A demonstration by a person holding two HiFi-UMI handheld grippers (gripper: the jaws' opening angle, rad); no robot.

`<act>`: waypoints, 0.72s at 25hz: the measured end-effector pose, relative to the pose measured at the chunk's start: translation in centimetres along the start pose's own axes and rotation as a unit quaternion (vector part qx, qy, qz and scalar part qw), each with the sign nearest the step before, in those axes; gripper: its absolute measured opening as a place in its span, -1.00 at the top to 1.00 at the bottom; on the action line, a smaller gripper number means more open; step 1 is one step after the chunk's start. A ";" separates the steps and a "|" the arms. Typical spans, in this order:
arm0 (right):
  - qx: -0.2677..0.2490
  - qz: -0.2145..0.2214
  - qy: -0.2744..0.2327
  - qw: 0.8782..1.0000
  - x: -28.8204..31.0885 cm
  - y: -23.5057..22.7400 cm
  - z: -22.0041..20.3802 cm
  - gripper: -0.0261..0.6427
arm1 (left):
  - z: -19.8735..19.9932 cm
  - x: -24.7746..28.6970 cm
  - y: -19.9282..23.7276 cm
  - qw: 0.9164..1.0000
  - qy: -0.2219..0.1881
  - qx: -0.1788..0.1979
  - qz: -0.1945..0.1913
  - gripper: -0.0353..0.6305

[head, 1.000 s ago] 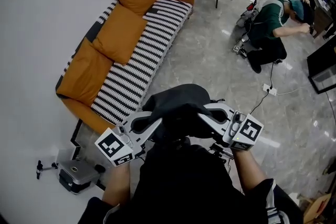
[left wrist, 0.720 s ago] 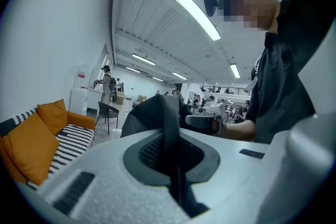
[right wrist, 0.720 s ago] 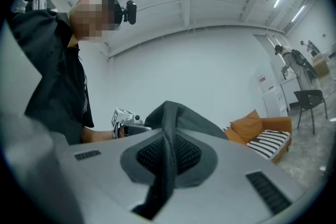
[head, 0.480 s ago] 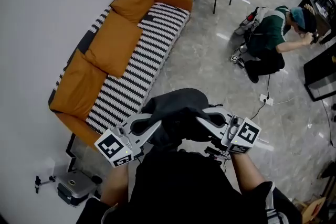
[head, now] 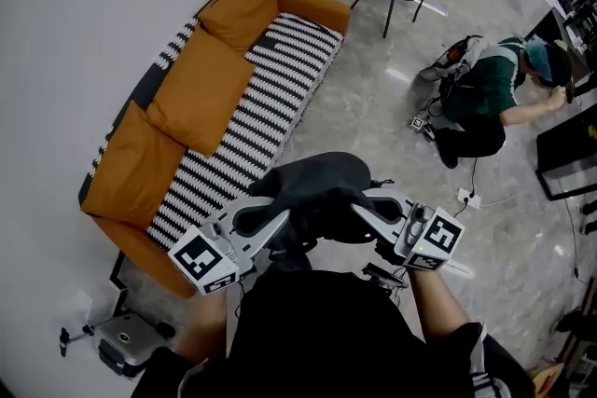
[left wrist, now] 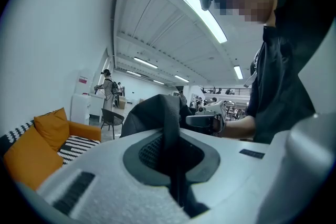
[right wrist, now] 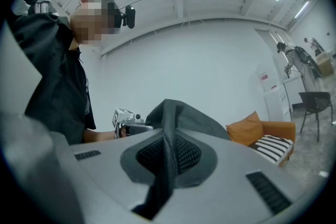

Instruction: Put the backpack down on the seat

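Backpack (head: 312, 186) up in the air, not on the sofa (head: 140, 247) yet

Left gripper (head: 273, 221) and right gripper (head: 367, 212) are each pinched tight on a fold of the bag's dark fabric, one on either side, so it hangs between them close in front of the person's chest. It's over the grey floor (head: 373, 126), just right of the sofa's near end. The striped seat (head: 247, 140) lies off to the left, with three orange cushions (head: 201, 89) along the wall.

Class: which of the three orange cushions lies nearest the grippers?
The cushion lowest in the head view, at the sofa's near end; the other two sit farther along.
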State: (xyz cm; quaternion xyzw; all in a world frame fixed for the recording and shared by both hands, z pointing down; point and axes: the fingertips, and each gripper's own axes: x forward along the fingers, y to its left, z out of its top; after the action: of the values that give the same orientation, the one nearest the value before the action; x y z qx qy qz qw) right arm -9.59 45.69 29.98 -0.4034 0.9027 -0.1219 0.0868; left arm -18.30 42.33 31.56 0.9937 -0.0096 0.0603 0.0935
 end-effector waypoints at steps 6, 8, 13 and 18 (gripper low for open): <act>-0.013 -0.012 0.008 1.000 0.3 -2.8 -0.2 0.84 | 0.5 1.4 2.1 1.000 0.003 0.015 -0.006 0.82; -0.012 -0.011 0.009 1.000 0.7 -4.3 0.1 0.84 | 0.8 2.4 3.4 1.000 0.004 0.016 -0.003 0.82; -0.006 0.006 0.009 1.000 1.4 -8.6 1.0 0.84 | 1.4 5.2 6.8 1.000 0.008 0.010 0.009 0.82; -0.005 0.032 0.021 0.999 2.3 -14.3 1.5 0.84 | 1.8 8.9 11.1 0.999 0.007 0.005 0.032 0.82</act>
State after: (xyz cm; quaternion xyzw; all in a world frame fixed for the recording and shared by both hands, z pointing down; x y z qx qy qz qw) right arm -0.55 34.52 32.55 -0.3721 0.9173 -0.1231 0.0700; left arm -9.59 31.07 32.95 0.9930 -0.0403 0.0700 0.0863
